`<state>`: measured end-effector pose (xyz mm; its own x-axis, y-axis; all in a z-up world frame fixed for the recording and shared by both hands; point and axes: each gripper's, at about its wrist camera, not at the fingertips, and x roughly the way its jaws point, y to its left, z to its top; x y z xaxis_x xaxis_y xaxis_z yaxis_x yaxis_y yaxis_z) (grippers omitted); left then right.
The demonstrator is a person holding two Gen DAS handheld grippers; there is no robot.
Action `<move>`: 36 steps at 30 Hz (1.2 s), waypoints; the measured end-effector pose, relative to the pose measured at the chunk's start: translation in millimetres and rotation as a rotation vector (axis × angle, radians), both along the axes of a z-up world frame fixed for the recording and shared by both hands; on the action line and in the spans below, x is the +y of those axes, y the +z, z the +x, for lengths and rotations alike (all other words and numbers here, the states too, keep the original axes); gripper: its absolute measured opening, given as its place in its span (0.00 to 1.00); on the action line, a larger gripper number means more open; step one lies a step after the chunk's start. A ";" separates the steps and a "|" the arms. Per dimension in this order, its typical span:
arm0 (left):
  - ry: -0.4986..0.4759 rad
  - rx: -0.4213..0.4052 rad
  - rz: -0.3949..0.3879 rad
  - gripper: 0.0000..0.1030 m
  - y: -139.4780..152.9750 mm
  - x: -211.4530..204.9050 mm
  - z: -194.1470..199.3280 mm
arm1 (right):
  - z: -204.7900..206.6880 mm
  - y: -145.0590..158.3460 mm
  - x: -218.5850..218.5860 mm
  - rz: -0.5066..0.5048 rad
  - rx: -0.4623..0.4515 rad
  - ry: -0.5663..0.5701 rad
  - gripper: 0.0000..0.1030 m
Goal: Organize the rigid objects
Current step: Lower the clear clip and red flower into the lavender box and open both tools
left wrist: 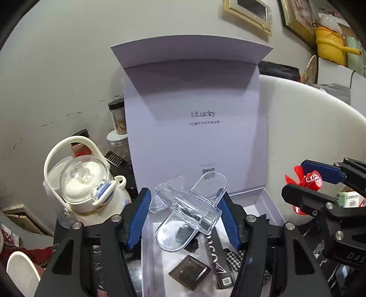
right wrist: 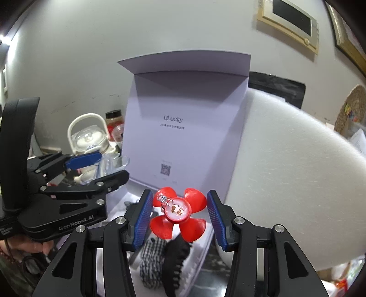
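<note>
My left gripper (left wrist: 185, 211) is shut on a clear plastic propeller-shaped piece (left wrist: 187, 208) and holds it above the open lavender "ULucky" box (left wrist: 194, 118). My right gripper (right wrist: 180, 211) is shut on a red propeller-shaped piece (right wrist: 178, 213) and holds it over the same box (right wrist: 183, 114). The right gripper also shows in the left wrist view (left wrist: 318, 182), with the red piece (left wrist: 304, 180) in it. The left gripper shows in the right wrist view (right wrist: 100, 166) at the left. Inside the box lie a dark square item (left wrist: 189, 271), a black hair claw (right wrist: 176, 262) and a checkered item (right wrist: 151, 262).
A white kettle with a clear lid (left wrist: 82, 182) stands left of the box, with jars (left wrist: 117, 118) behind it. A white rounded surface (right wrist: 286, 160) rises right of the box. Picture frames (left wrist: 249, 13) hang on the wall. A yellow pot (left wrist: 329, 43) sits on a shelf at far right.
</note>
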<state>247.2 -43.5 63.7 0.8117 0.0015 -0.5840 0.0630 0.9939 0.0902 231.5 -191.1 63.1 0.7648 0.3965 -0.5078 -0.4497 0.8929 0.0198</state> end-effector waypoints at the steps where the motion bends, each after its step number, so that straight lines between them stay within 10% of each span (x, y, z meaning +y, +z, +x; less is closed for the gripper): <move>1: 0.001 0.003 0.005 0.57 -1.9 1.8 2.1 | 3.3 -2.6 2.2 -0.001 -0.004 -0.005 0.47; 36: -0.044 0.332 -0.045 0.57 -82.4 6.4 77.3 | 75.6 -69.5 21.2 -0.040 0.260 -0.004 0.48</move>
